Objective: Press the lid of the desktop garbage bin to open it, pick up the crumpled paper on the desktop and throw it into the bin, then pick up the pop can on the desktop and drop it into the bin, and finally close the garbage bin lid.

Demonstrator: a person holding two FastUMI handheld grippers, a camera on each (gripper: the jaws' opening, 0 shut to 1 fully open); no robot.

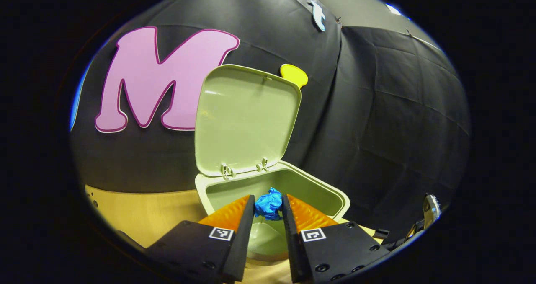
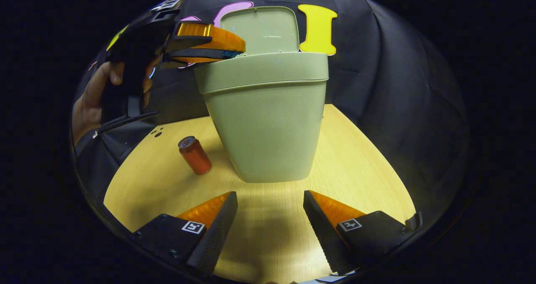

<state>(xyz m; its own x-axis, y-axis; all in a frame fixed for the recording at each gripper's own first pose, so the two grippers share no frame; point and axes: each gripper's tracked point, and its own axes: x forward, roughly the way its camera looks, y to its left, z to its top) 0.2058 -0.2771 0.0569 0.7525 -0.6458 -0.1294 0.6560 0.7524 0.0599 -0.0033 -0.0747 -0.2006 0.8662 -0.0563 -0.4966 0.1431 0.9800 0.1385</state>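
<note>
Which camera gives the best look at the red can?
The right gripper view: the pop can stands in plain sight on the wooden table, left of the bin. The left gripper view faces the bin's open lid instead.

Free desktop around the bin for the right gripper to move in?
Bare desktop lies between the right gripper and the bin, and in a wide patch to the bin's right, up to the wall. The other side is tighter: the pop can stands close beside the bin. Above the rim, the left gripper holds the crumpled paper.
</note>
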